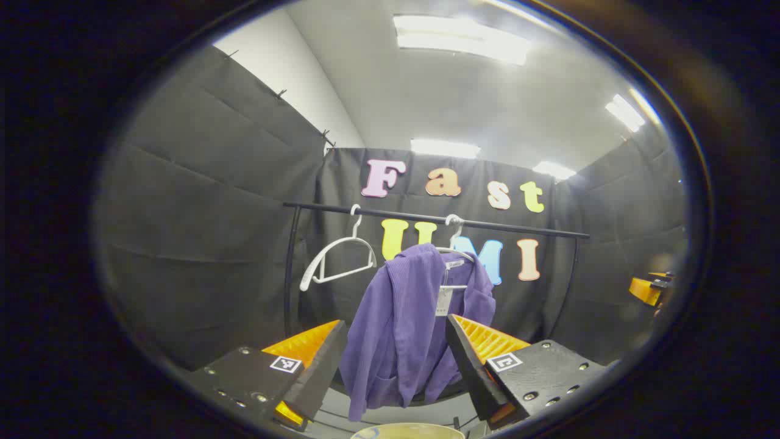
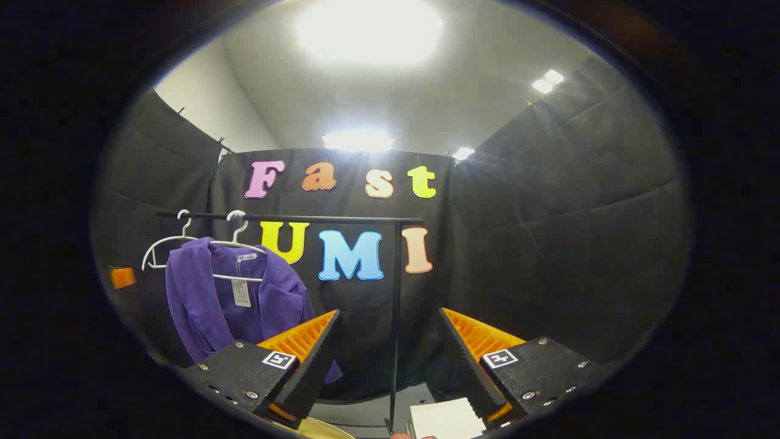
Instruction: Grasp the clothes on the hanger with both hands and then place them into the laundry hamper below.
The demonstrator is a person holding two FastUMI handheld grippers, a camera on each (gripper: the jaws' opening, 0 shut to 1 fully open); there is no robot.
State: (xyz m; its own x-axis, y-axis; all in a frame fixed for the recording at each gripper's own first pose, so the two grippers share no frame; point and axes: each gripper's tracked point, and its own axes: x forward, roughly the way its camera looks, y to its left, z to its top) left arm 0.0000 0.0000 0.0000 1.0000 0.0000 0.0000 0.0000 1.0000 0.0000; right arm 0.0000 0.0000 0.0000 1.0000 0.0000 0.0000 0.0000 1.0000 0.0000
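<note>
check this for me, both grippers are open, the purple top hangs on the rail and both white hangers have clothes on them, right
Not quite: only one white hanger carries the purple top. The other hanger hangs bare on the rail, as the left gripper view shows. The left gripper and right gripper are open.

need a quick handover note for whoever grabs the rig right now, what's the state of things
Left gripper: open, holding nothing, aimed at the purple garment but short of it.
Right gripper: open, holding nothing, pointing right of the garment, toward the rack's upright.
Garment hangs on a white hanger on the black rail; an empty hanger hangs beside it.
Hamper rim shows below.
Done: nothing. Left: grasp with both, lower into hamper.
</note>
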